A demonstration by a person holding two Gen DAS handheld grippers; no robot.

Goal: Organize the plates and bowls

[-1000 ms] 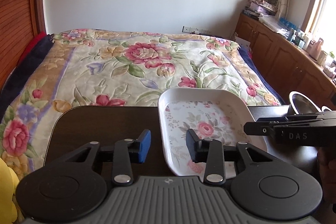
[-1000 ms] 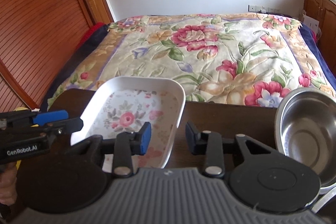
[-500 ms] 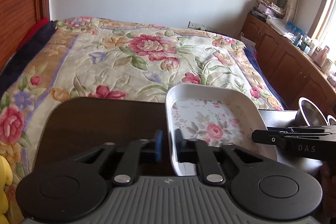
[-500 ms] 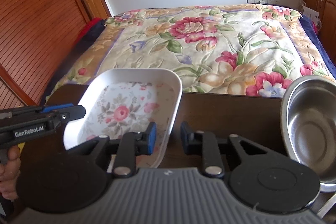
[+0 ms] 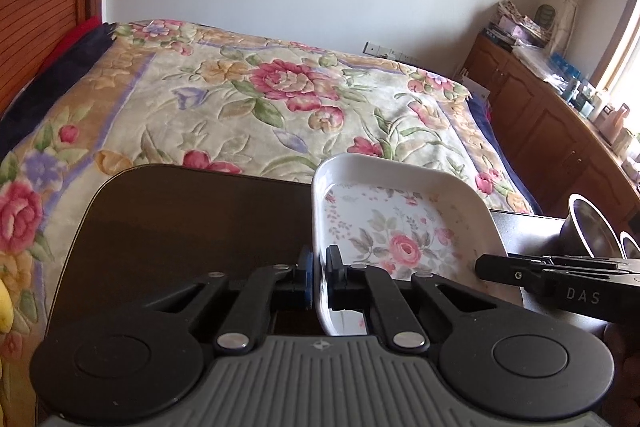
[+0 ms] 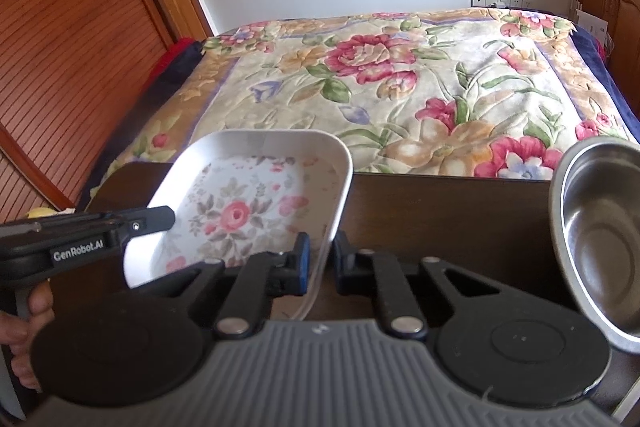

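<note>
A white rectangular plate with a rose print (image 5: pixel 396 227) sits on a dark wooden table (image 5: pixel 192 227); it also shows in the right wrist view (image 6: pixel 248 211). My left gripper (image 5: pixel 319 277) is shut on the plate's left rim. My right gripper (image 6: pixel 320 263) is shut on the plate's right rim, and its body shows in the left wrist view (image 5: pixel 560 281). A steel bowl (image 6: pixel 600 239) stands on the table to the right of the plate; it also shows in the left wrist view (image 5: pixel 588 231).
A bed with a floral blanket (image 5: pixel 248 99) lies just beyond the table's far edge. A wooden sliding door (image 6: pixel 60 39) is at the left. Wooden cabinets (image 5: pixel 560 131) with clutter on top run along the right wall.
Both grippers closed from open onto the plate's rims, the left on the left rim and the right on the right rim. The plate appears slightly raised and tilted.
</note>
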